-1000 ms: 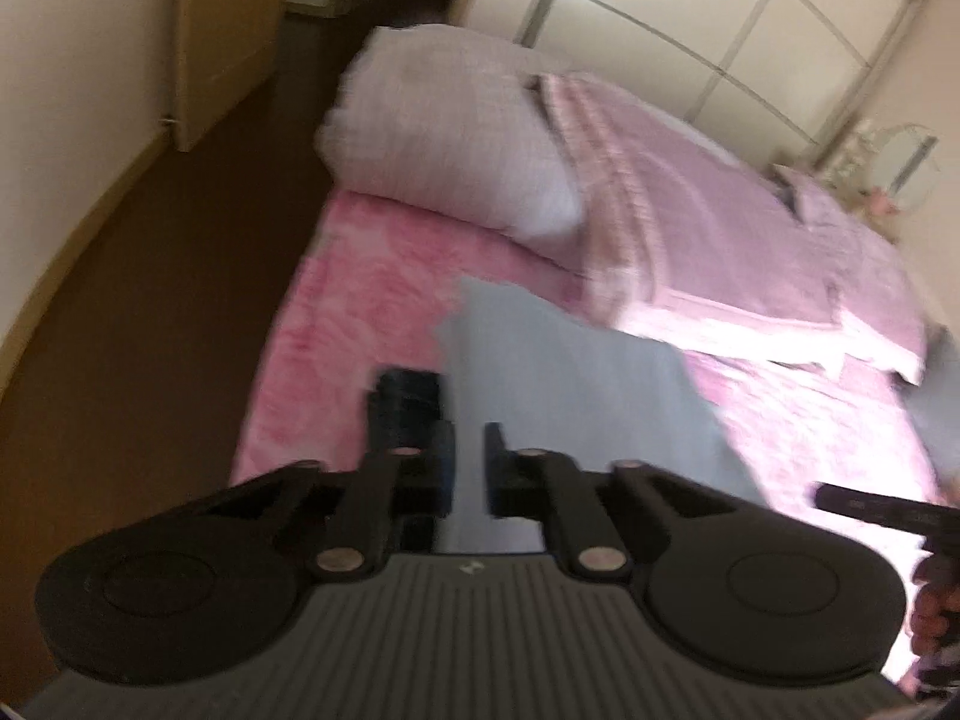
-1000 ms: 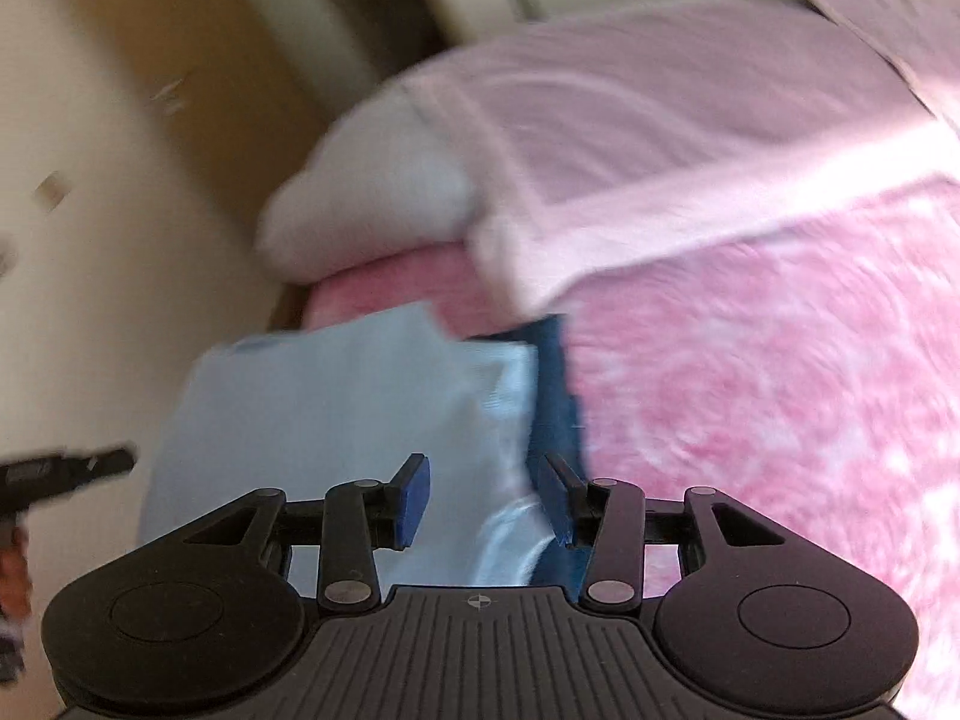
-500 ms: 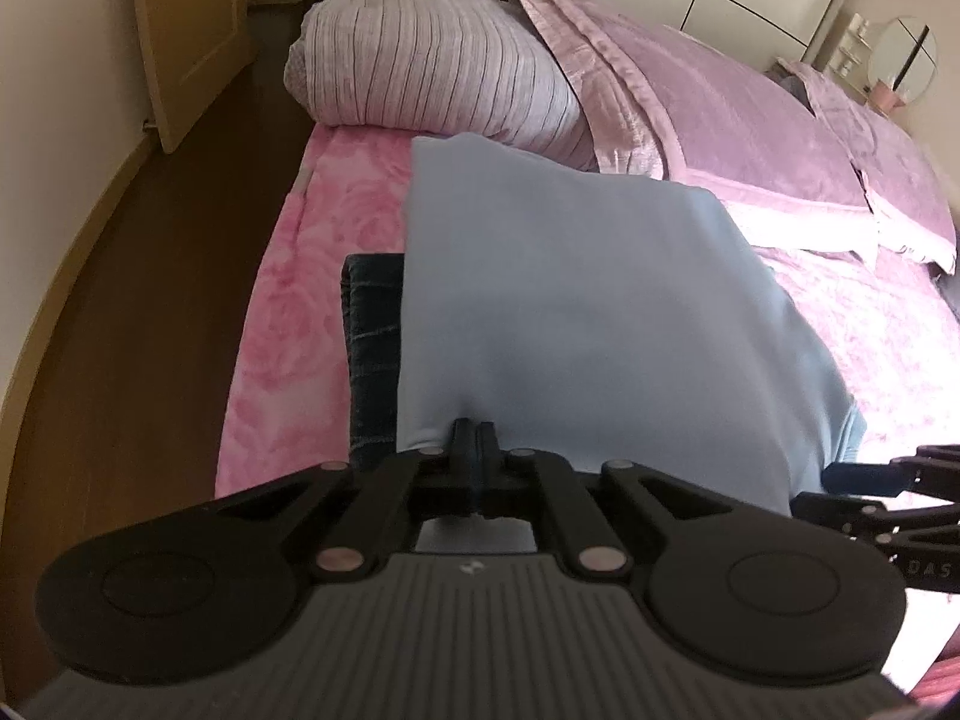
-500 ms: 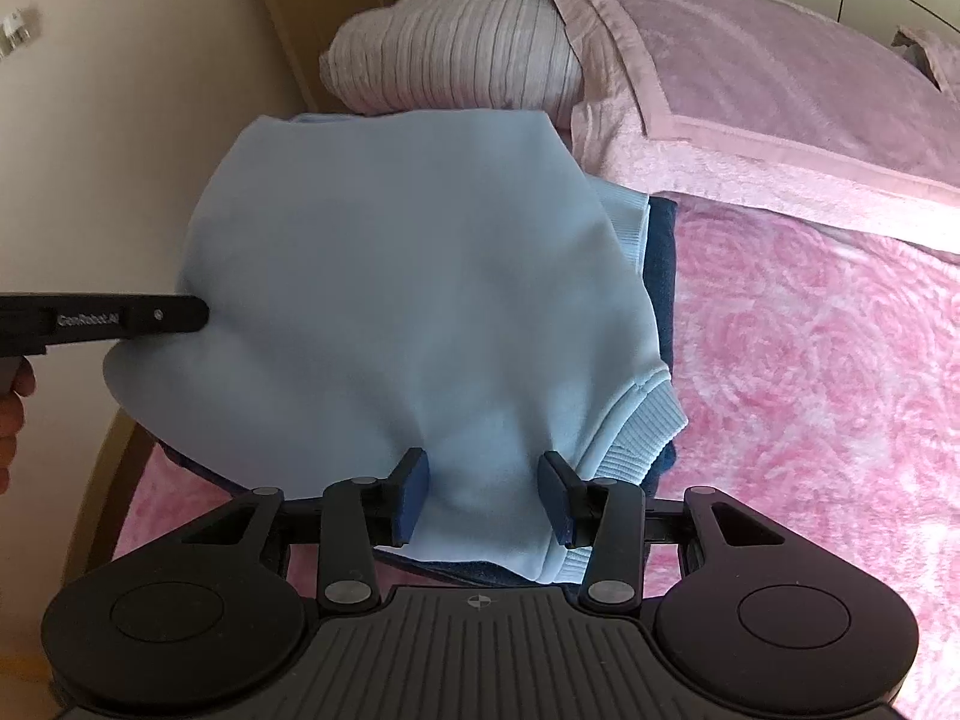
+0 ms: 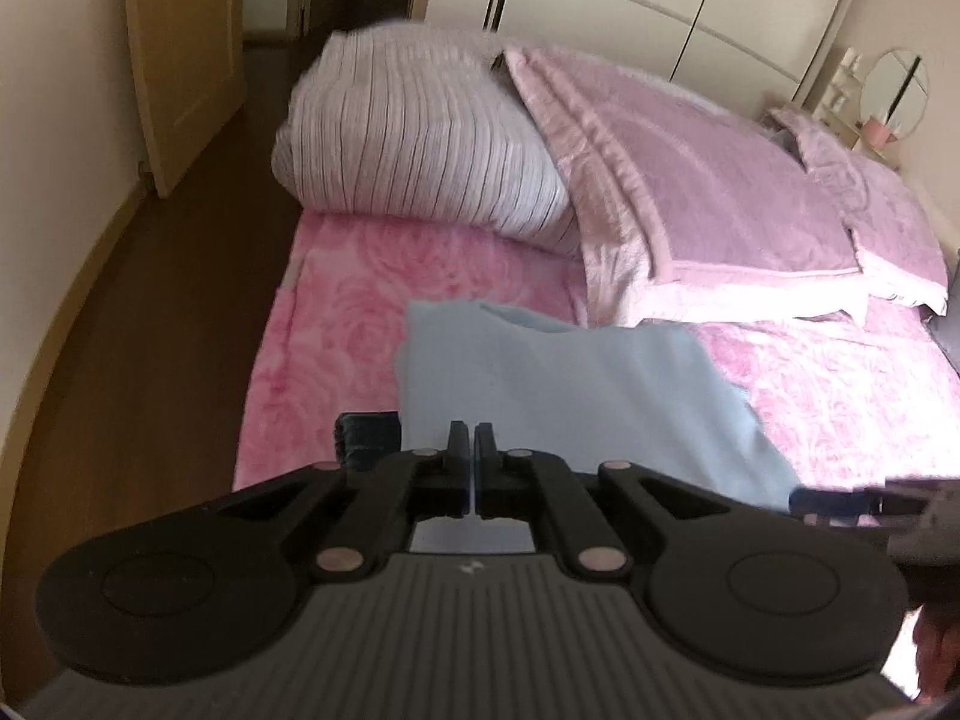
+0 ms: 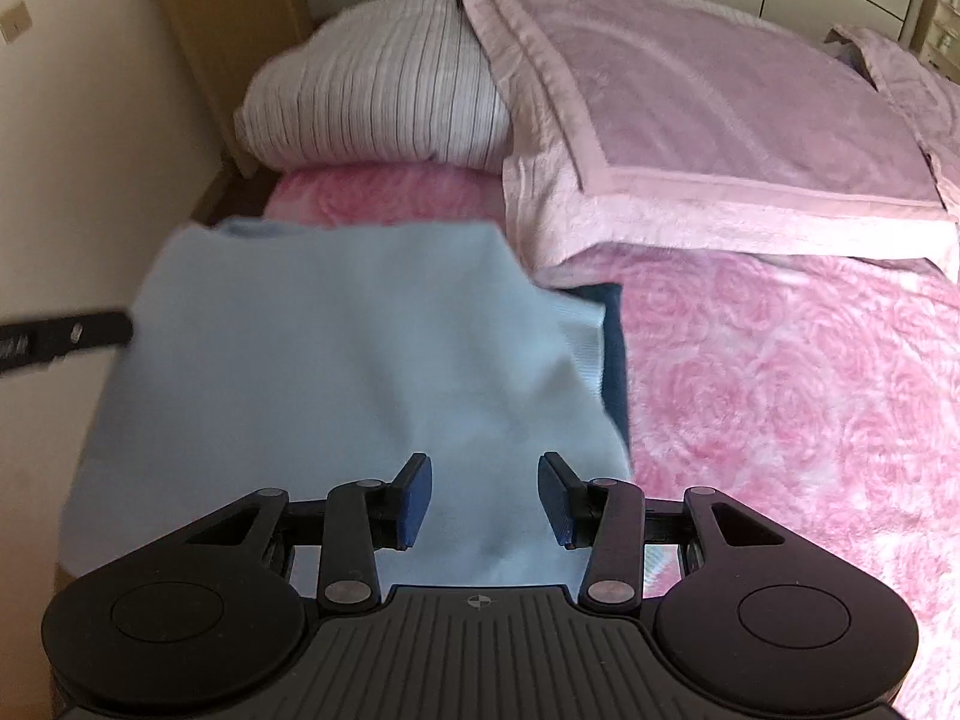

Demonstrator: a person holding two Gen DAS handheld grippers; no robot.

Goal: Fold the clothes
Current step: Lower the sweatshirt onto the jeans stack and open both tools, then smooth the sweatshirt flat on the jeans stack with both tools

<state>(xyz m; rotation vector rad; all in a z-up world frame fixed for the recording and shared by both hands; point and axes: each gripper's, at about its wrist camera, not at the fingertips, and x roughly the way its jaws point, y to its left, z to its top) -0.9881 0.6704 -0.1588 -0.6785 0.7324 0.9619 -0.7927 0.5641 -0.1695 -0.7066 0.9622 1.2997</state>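
A light blue sweatshirt (image 5: pixel 570 390) (image 6: pixel 336 348) is held spread out over the near left corner of the bed. My left gripper (image 5: pixel 471 429) is shut on its near edge and shows as a dark bar at the cloth's left side in the right wrist view (image 6: pixel 66 336). My right gripper (image 6: pixel 483 480) has its blue pads standing apart with the cloth bunched between them; its tip shows at the cloth's right corner (image 5: pixel 840 498). A folded dark blue garment (image 6: pixel 612 348) (image 5: pixel 366 438) lies on the bed under the sweatshirt.
The bed has a pink rose-patterned cover (image 6: pixel 780 390). A rolled striped duvet (image 5: pixel 420 138) and a folded pink blanket (image 5: pixel 690 180) lie at the far side. Dark wood floor (image 5: pixel 150 330) and a wooden door (image 5: pixel 180 60) are on the left. A hand (image 5: pixel 936 660) shows at bottom right.
The sweatshirt has come down and nearer, uncovering more of the pink cover beyond it. Both grippers moved with it. The left jaws, slightly apart a second ago, are together.
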